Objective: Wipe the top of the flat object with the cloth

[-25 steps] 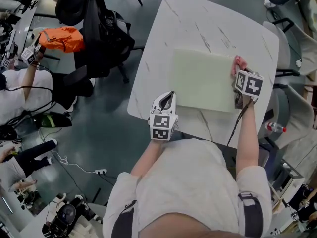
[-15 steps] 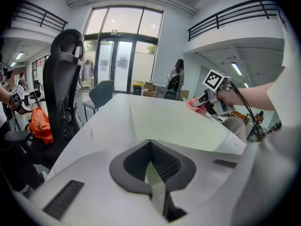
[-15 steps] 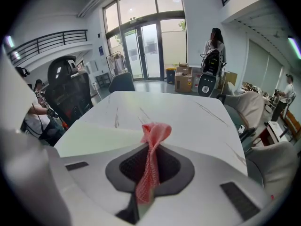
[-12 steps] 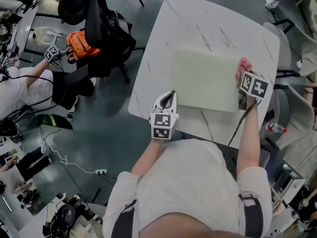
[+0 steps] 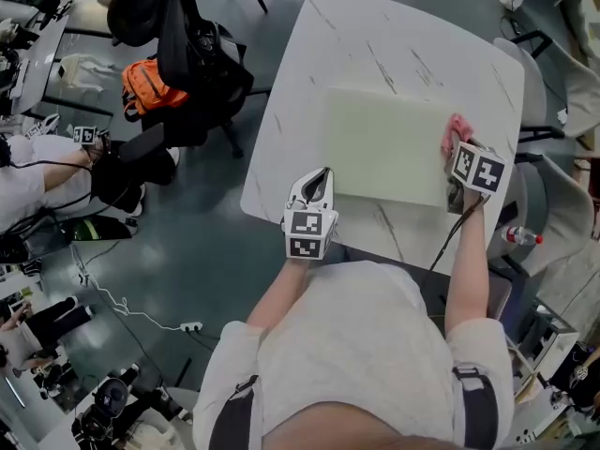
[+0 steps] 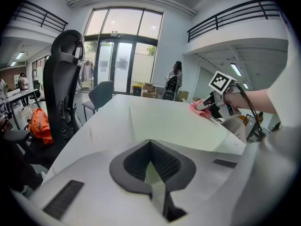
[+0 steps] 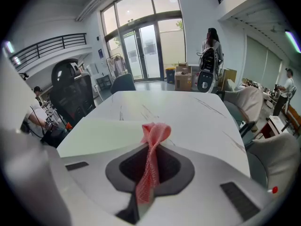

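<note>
Two grippers are at work over a white marbled table (image 5: 375,36), one at each side of the flat board (image 5: 389,143), a pale green sheet lying flat on the half of the table nearer the person.

In its own view, the right gripper (image 7: 149,173) has its jaws closed tight on the cloth (image 7: 153,142), a pink-red mesh strip that runs up between the dark pads and bunches into a loose knot just past the tips. From the head view, that bunch sits at the board's right edge, near the far right corner, with the gripper behind it on the person's side. In the left gripper view the cloth seems to rest on the surface there, though actual contact is hard to confirm.

The left gripper (image 6: 151,168) is at the board's near left corner, close to the table's near edge. Its jaws are drawn together, with only a thin pale-green sliver between the pads, the same colour as the board, so it appears to pinch the board's corner. Its marker cube faces up toward the head camera.

Well apart to the left of the table stands a black office chair (image 6: 66,93), with an orange bag (image 6: 38,126) on the floor beside it.
</note>
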The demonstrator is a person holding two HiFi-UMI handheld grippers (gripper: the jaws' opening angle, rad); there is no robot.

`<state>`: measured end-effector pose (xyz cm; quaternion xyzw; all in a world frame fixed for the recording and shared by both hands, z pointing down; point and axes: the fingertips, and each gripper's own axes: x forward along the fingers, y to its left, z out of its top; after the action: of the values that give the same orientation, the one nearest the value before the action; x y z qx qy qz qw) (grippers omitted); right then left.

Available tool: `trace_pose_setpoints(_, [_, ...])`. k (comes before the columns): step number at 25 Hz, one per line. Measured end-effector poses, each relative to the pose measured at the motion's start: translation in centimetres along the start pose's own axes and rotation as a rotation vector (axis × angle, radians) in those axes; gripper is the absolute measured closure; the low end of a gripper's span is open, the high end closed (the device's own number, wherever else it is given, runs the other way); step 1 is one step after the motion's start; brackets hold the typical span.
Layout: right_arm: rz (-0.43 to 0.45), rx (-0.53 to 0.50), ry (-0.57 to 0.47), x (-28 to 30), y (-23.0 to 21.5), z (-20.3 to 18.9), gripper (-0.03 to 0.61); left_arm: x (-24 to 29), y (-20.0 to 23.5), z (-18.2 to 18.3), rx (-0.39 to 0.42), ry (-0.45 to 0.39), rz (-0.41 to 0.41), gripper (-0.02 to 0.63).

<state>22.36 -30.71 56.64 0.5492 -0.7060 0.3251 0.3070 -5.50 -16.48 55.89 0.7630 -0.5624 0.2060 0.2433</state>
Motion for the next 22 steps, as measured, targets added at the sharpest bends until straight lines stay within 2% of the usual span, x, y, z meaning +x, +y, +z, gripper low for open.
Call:
trace_pose_setpoints(13, [0.009,0.033,0.006,-1.4,0.6,-2.0,0.549,-0.1,-0.1,-0.1,0.023,-0.013,-0.016,0.601])
trace_pose_setpoints(22, [0.068,-0.007,0.024,0.0,5.6,-1.7,0.549,0.0,-0.1,-0.1,0.021,-0.022,-0.026,0.601])
